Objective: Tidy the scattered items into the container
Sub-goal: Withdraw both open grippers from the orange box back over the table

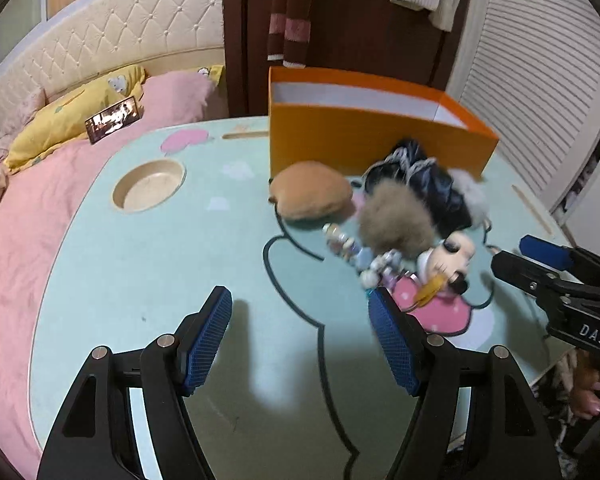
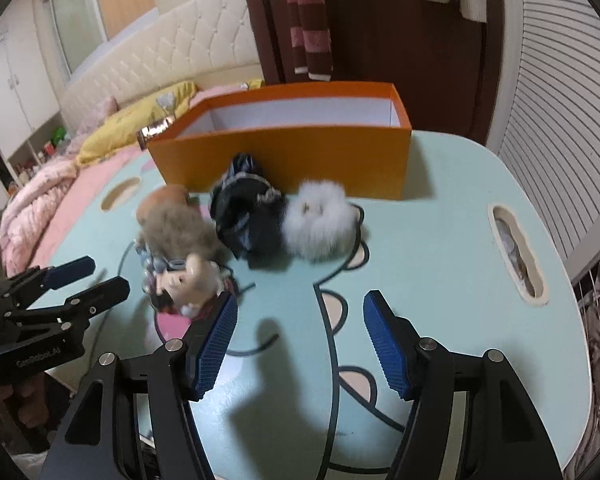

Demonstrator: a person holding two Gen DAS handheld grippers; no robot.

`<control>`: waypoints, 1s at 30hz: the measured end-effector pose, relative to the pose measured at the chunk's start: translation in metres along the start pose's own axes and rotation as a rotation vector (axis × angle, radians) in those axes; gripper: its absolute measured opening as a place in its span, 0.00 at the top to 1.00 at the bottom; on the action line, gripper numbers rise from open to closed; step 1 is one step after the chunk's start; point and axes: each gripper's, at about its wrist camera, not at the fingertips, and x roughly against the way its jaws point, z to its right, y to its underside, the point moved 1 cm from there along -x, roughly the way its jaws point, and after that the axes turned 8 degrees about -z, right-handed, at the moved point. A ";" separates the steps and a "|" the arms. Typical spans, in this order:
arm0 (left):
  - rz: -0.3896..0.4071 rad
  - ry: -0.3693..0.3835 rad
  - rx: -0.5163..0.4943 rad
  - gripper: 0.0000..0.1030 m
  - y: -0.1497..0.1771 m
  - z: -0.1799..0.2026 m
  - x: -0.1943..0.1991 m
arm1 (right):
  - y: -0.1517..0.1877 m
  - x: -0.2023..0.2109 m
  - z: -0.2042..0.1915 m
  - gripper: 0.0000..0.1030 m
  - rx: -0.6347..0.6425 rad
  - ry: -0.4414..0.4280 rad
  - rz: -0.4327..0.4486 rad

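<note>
while both grippers are hanging over the mint-green table (image 1: 140, 280), one orange box (image 1: 372, 140) is standing open at the far side, and nothing can be seen inside it from here. six loose things are lying bunched just in front of its near wall: one tan round cushion (image 1: 310, 196), one brown fur ball (image 1: 396, 220), one dark bundle of cloth (image 1: 428, 184), one white fur ball (image 2: 320, 224), one small doll (image 1: 448, 260) and one string of beads (image 1: 356, 252). the cloth is touching the box wall; the brown ball is pressing against the cushion and the cloth.

the left gripper (image 1: 300, 328) is standing with its two blue pads well apart, gripping nothing, only bare table between them. the right gripper (image 2: 298, 336) is likewise spread about halfway, empty, its left pad just beside the doll.

open table is lying to the left of the pile, around one round cup hollow (image 1: 148, 186), and to the right, up to one slot (image 2: 516, 256) near the edge. the bed (image 1: 20, 240) is running along the table's left edge.

the left view is showing the phone (image 1: 114, 119) on the yellow pillow (image 1: 68, 128) and a hand (image 1: 592, 392) under the right gripper; the right view is showing the white ball whole and the slot, though the beads are blurring there
</note>
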 end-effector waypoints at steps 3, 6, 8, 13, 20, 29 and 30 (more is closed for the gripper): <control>-0.009 -0.052 -0.015 0.24 0.004 0.002 -0.005 | 0.003 -0.008 0.001 0.34 -0.001 0.070 -0.020; 0.010 -0.054 -0.022 0.16 0.010 0.002 -0.008 | 0.007 -0.014 -0.002 0.18 0.014 0.142 -0.021; 0.043 -0.059 -0.019 0.15 0.013 0.001 -0.009 | 0.010 -0.016 0.000 0.09 0.000 0.148 -0.013; 0.086 -0.068 -0.010 0.07 0.016 -0.001 -0.009 | 0.013 -0.018 0.004 0.06 -0.005 0.150 -0.003; 0.079 -0.067 -0.014 0.05 0.013 -0.001 -0.008 | 0.015 -0.017 0.003 0.05 -0.006 0.151 0.004; 0.079 -0.066 -0.014 0.05 0.013 -0.001 -0.007 | 0.016 -0.017 0.003 0.05 -0.006 0.152 0.004; 0.079 -0.066 -0.015 0.05 0.014 -0.001 -0.007 | 0.016 -0.017 0.003 0.05 -0.007 0.152 0.004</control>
